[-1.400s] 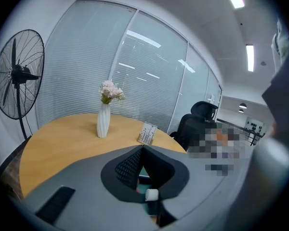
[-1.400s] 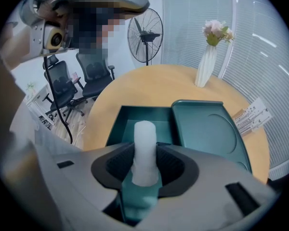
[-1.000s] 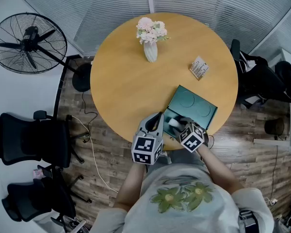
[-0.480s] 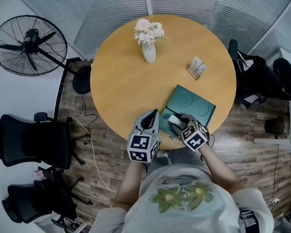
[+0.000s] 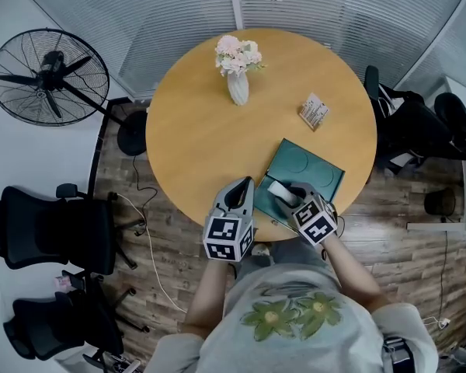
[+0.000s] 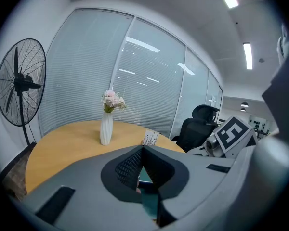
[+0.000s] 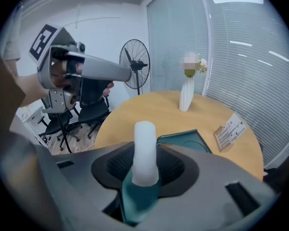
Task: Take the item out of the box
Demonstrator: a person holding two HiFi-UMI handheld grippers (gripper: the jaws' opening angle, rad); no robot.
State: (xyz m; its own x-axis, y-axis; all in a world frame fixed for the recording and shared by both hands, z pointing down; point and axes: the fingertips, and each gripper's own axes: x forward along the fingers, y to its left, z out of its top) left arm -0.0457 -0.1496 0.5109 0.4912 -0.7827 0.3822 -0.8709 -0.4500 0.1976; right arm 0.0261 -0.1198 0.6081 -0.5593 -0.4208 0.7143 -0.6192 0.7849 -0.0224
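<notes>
Right gripper point(image 7: 145, 165) fingers clamp 1 upright white item point(image 7: 145, 143), its top poking past the fingertips, held above the open teal box point(image 5: 311, 169) below them. Left gripper point(image 6: 142, 150) fingers are pinched together on the box's wall, apparently steadying it.

An office: swivel chairs point(image 5: 50, 228), glass partitions point(image 5: 311, 6) with blinds, round table point(image 5: 202, 130).
</notes>
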